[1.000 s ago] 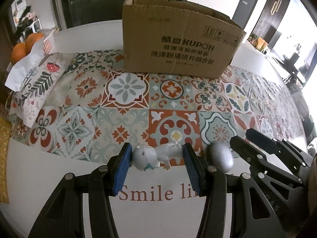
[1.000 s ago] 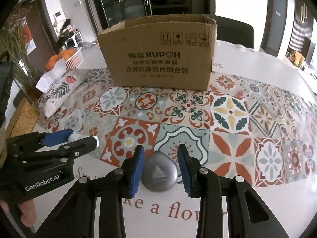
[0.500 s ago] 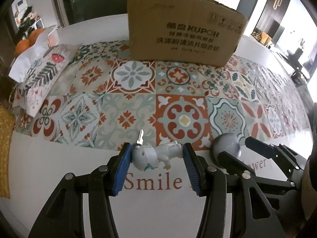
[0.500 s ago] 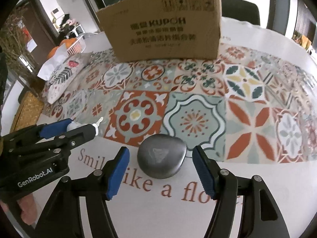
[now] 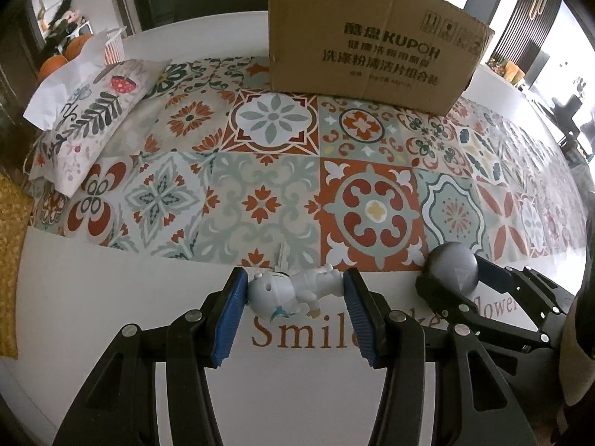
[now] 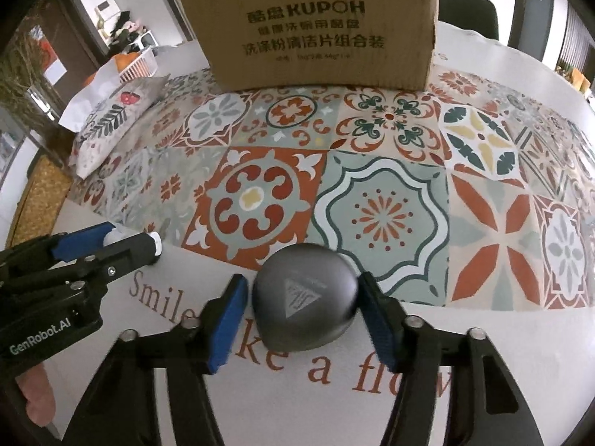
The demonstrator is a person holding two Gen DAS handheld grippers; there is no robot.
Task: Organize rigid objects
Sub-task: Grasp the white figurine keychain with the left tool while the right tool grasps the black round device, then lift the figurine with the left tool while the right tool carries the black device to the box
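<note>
My left gripper is shut on a small white toy figure, held crosswise between the blue pads, with a key-like piece sticking up behind it. My right gripper has its jaws around a grey rounded case with a triangle mark; the right pad touches it and the left pad stands a hair off. In the left wrist view the case and right gripper sit to the right. The left gripper shows at the left of the right wrist view. A brown cardboard box stands at the back of the table.
A patterned tile mat covers the middle of the white table. A floral pillow lies at the left, with a white basket of oranges behind it. The box also shows in the right wrist view.
Both grippers have dropped lower and nearer the table. The right gripper opened wide half a second ago and has now closed in around the grey case. The left gripper kept hold of the figure.
</note>
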